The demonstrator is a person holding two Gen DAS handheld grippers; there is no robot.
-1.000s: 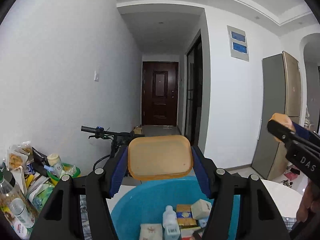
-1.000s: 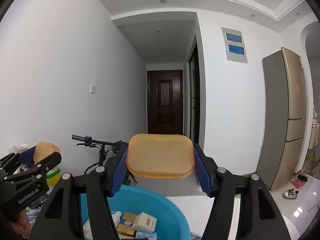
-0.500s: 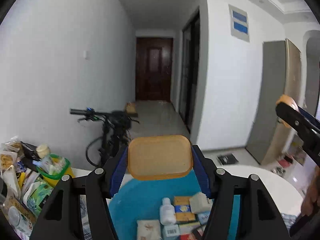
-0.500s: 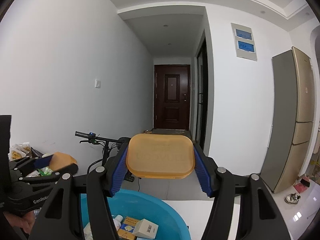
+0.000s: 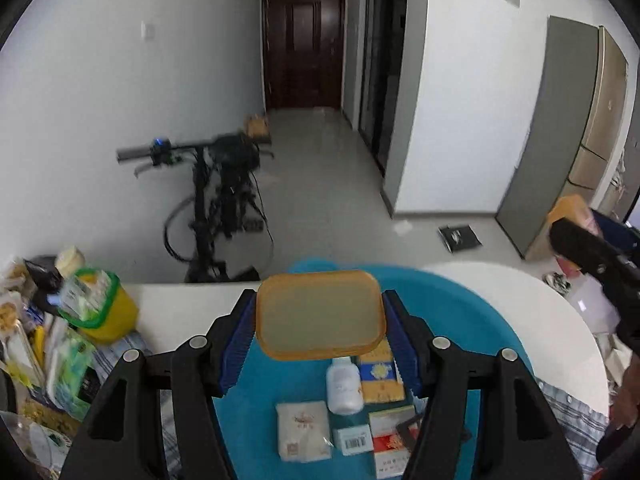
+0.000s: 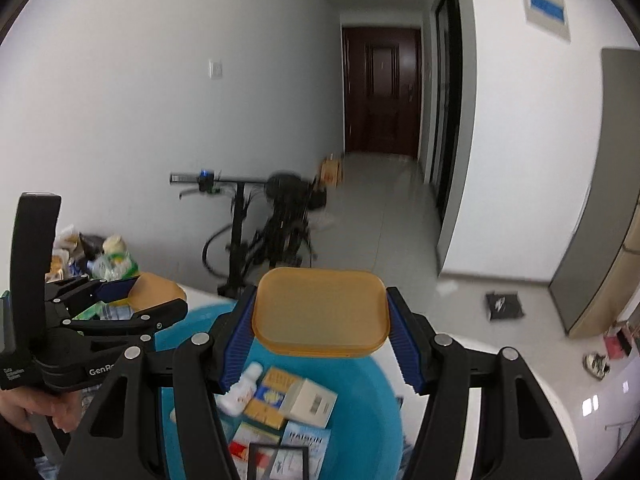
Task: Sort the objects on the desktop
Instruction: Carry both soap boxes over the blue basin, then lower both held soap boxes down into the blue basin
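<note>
Two orange lids are held above the blue basin (image 5: 472, 312), which is the landmark here. The left gripper (image 5: 318, 344) is pinching one orange lid (image 5: 320, 314) by its two short sides, over the far part of the basin. The right gripper (image 6: 320, 328) is pinching the second orange lid (image 6: 320, 312) in the same way, also over the far rim of the basin (image 6: 360, 392).

Inside the basin lie a white bottle (image 5: 344, 386), a yellow box (image 5: 380, 376), a white packet (image 5: 302, 430) and some other small boxes, close together.

The basin stands on a white round worktop (image 5: 552, 320). Left of the basin there is a yellow container with green rim (image 5: 100, 312) and a heap of snack packets (image 5: 36, 352). Behind the basin, on the floor, a bicycle (image 5: 216, 192) leans at the wall.
</note>
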